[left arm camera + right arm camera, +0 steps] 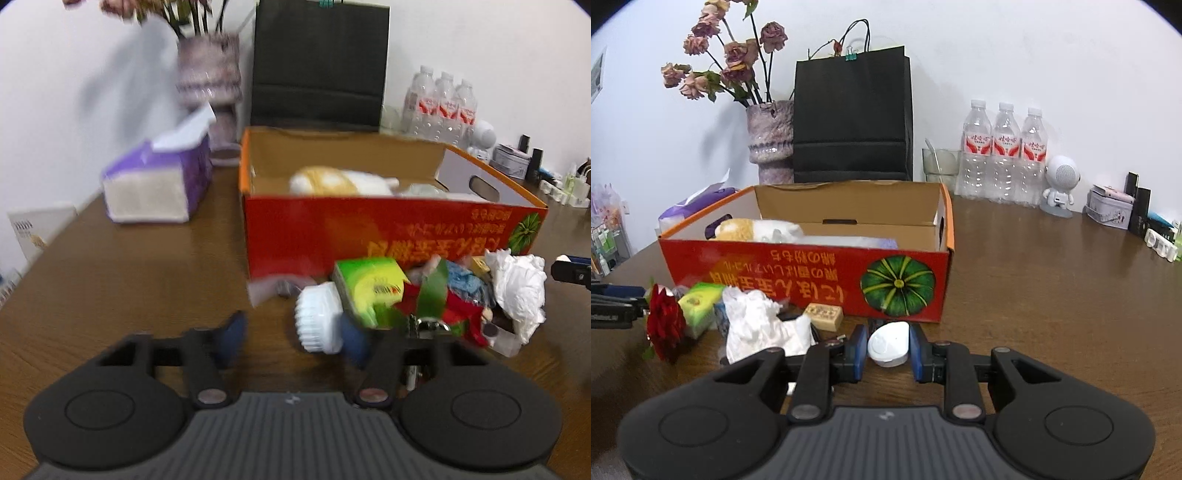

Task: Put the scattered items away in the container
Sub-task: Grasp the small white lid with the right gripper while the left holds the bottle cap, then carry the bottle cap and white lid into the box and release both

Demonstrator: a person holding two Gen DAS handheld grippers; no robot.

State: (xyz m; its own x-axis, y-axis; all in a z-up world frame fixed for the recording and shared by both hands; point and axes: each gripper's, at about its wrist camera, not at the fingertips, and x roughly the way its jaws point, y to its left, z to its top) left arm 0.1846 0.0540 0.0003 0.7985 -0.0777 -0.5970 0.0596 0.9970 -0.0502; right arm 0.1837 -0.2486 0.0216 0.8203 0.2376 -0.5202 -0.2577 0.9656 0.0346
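Observation:
The red cardboard box (388, 236) (812, 269) stands open on the brown table, with a plush toy (332, 181) (757, 229) inside. A pile lies before it: a white round brush (317, 317), a green packet (373, 288) (698, 306), a red rose (665, 325), crumpled white paper (521, 288) (757, 325) and a small wooden block (823, 315). My left gripper (291, 336) is open, its right finger beside the brush. My right gripper (888, 349) is closed on a small white round device (889, 343) on the table.
A purple tissue pack (159, 184), a vase of dried flowers (770, 140), a black paper bag (853, 118), water bottles (1004, 151), a white figurine (1060, 184) and small tins (1108, 208) stand along the back wall.

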